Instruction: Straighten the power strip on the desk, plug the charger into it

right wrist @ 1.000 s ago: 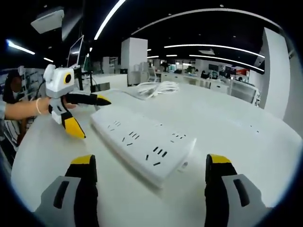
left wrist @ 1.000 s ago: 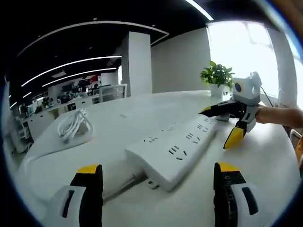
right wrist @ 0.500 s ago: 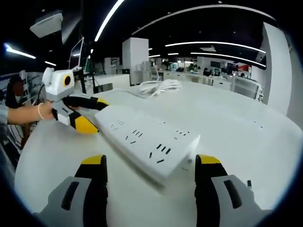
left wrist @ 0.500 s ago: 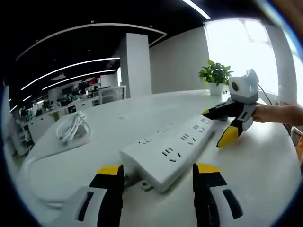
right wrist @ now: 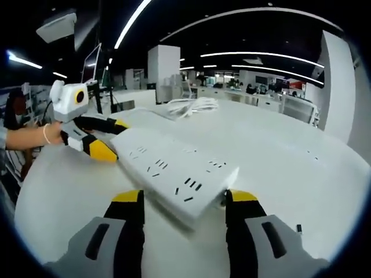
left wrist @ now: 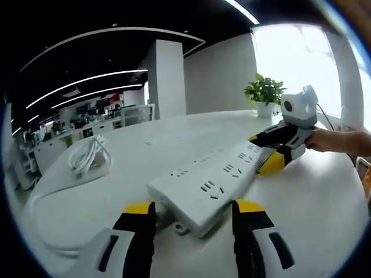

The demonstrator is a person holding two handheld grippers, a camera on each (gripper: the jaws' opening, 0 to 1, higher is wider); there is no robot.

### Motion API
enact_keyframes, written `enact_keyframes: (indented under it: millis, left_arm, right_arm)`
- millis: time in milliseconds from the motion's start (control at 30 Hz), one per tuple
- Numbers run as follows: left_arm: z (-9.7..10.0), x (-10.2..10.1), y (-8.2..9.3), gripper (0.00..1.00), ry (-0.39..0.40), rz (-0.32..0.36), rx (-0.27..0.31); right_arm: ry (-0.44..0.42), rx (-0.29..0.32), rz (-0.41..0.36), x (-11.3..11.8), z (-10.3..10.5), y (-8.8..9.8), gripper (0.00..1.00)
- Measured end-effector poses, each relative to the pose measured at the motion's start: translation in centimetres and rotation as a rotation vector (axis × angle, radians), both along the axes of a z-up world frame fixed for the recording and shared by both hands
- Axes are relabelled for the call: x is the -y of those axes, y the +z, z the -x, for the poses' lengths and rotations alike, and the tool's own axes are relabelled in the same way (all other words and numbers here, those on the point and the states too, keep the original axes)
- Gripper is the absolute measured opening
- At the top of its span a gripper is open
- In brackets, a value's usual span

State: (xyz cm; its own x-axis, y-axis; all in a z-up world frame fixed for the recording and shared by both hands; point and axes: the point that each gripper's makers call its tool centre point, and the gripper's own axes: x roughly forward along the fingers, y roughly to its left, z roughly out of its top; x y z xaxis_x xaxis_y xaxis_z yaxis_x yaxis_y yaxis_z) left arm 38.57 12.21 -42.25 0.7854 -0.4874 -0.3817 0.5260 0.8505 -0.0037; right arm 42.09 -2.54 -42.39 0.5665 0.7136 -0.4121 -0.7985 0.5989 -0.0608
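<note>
A long white power strip (left wrist: 214, 179) lies slantwise on the white table (left wrist: 324, 202). My left gripper (left wrist: 194, 208) is shut on its near end, one yellow-tipped jaw on each side. Over at the far end, my right gripper (left wrist: 259, 154) clamps the strip, held by a hand (left wrist: 339, 141). In the right gripper view the same power strip (right wrist: 174, 165) runs away to the left, with my right gripper (right wrist: 185, 197) shut on the near end and my left gripper (right wrist: 115, 139) on the far end. A white charger with coiled cable (left wrist: 87, 153) (right wrist: 191, 106) rests further back.
A potted green plant (left wrist: 265, 92) stands at the table's far edge by the bright window. Office desks and a white pillar (left wrist: 168, 78) fill the background. Bare tabletop (right wrist: 290, 168) stretches right of the strip in the right gripper view.
Both pairs of jaws have narrowed from wide open to gripping the strip's two ends. The right gripper's far jaws now touch the strip's end.
</note>
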Motion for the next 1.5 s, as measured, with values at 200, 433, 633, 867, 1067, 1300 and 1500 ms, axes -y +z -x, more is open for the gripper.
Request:
enact_keyframes:
  millis: [200,433,633,867,1067,1300,1500]
  left_arm:
    - [-0.2,0.4,0.1,0.51,-0.025,-0.038,0.007]
    - [-0.5,0.2,0.1,0.51,-0.038,-0.045,-0.004]
    - [-0.7,0.1,0.0,0.5,-0.068,-0.055,-0.016]
    - [-0.9,0.2,-0.1,0.49,-0.094,-0.061,-0.024]
    - [-1.1,0.1,-0.1,0.48,-0.122,-0.075,-0.031]
    - [-1.4,0.1,-0.2,0.48,-0.147,-0.085,-0.045]
    - [-1.7,0.2,-0.2,0.48,-0.164,-0.086,-0.046]
  right_arm:
    - [-0.006,0.003,0.008,-0.1,0.1,0.0,0.52]
    - [-0.025,0.0,0.02,0.0,0.0,0.0,0.52]
    - [-0.04,0.001,0.038,0.2,-0.1,0.0,0.49]
    - [-0.054,0.001,0.046,0.3,-0.2,0.0,0.48]
    - [-0.066,-0.005,0.046,0.4,-0.1,0.0,0.48]
    - [-0.086,-0.02,0.018,0.6,-0.1,0.1,0.46]
    - [-0.1,-0.033,-0.003,0.9,-0.1,0.2,0.44]
